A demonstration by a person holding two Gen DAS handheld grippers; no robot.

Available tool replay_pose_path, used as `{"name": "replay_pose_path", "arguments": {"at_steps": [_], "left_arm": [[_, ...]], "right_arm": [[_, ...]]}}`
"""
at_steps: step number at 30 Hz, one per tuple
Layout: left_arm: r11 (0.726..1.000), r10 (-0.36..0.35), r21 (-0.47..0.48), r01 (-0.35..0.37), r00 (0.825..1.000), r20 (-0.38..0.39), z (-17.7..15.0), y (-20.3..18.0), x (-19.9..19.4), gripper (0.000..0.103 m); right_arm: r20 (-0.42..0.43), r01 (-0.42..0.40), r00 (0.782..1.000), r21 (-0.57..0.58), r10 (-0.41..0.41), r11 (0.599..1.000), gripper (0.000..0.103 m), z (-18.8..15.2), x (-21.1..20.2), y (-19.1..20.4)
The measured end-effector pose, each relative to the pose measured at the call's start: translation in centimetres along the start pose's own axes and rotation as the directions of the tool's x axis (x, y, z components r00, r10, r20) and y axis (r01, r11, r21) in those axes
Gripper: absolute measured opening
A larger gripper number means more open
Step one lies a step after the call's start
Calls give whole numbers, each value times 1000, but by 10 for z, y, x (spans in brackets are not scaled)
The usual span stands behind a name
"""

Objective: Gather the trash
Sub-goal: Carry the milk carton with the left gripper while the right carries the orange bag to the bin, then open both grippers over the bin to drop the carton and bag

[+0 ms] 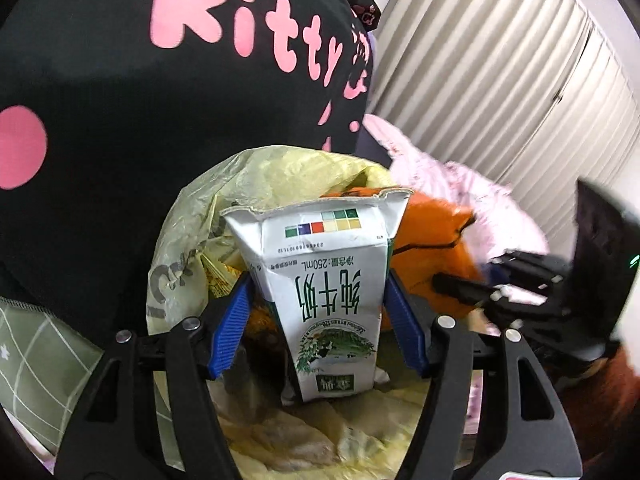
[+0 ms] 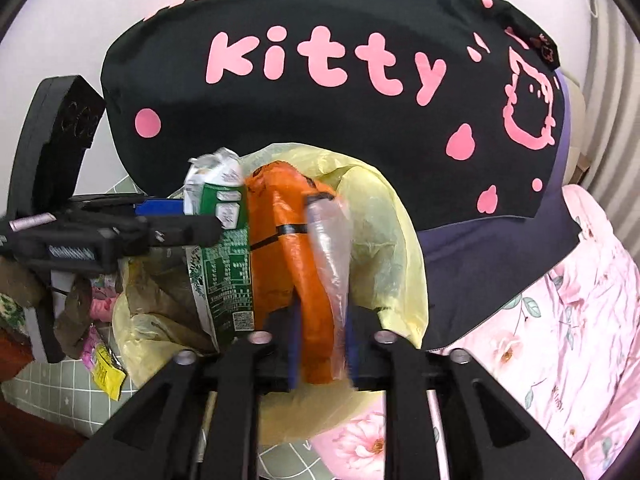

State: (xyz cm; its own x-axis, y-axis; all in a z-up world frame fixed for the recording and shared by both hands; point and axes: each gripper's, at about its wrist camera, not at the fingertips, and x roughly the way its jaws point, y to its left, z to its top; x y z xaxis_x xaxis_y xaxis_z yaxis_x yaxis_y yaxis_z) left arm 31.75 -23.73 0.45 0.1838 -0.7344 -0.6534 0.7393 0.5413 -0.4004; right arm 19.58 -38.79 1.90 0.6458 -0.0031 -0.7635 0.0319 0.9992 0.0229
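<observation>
A milk carton (image 1: 324,300) is held upside down between the blue pads (image 1: 230,330) of the left claw (image 1: 320,328), the jaws closed partway onto its sides; it hangs directly over the mouth of the yellow trash bag (image 1: 188,240), with its torn end pointing away from the camera. An orange plastic bag (image 2: 288,248), together with a strip of clear plastic (image 2: 330,248), is pinched tightly in the right claw (image 2: 320,352), whose jaws are nearly closed; this bundle is also held over the bag's mouth, just beside the carton.

The step in hand is judged to be the dropping of both items into the bag; it is best done by lowering each piece below the rim before the jaws are opened, so that nothing catches on the limp rim or slides out onto the bed; the carton should be released first, since its stiff corners may snag the orange film.

Inside the yellow bag, crumpled wrappers and yellowish packets are seen, though they cannot be identified with certainty. The bag rests on the bed against a black cushion (image 2: 320,112), near the pink floral bedding (image 2: 560,312); further scraps (image 2: 104,368) lie on the green checked sheet (image 2: 48,380) towards its left edge.
</observation>
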Motion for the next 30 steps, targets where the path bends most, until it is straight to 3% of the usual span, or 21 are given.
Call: {"name": "replay_pose_path", "arguments": {"at_steps": [1,8,12,18,23,25,30], "left_arm": [[1000,-3,-13,3,1000,8,0,1,-6,63],[997,-14,-79,23,994,109,0,9,-61,71],[994,80,-81,-66,980,182,-16,17,-102,71],[970,218,-153,-189,954,205,-68,60,-151,71],[907,343,-320,-274,921,185,-119,117,-193,71],[866,396,-397,-304,902,173,-144,138,-211,71],[792,488,-482,-375,863,130,-198,165,-240,71]], "right_arm": [[7,5,1000,3,-5,1000,35,-1,-1,1],[62,52,997,38,-54,998,42,-7,-21,10],[122,80,989,58,-87,995,42,-8,-38,21],[193,-23,981,3,22,1000,42,-10,-55,63],[181,-151,969,-113,170,982,42,-16,-51,113],[155,-198,963,-154,221,968,42,-22,-43,132],[20,-344,933,-240,359,907,42,-43,-10,183]]}}
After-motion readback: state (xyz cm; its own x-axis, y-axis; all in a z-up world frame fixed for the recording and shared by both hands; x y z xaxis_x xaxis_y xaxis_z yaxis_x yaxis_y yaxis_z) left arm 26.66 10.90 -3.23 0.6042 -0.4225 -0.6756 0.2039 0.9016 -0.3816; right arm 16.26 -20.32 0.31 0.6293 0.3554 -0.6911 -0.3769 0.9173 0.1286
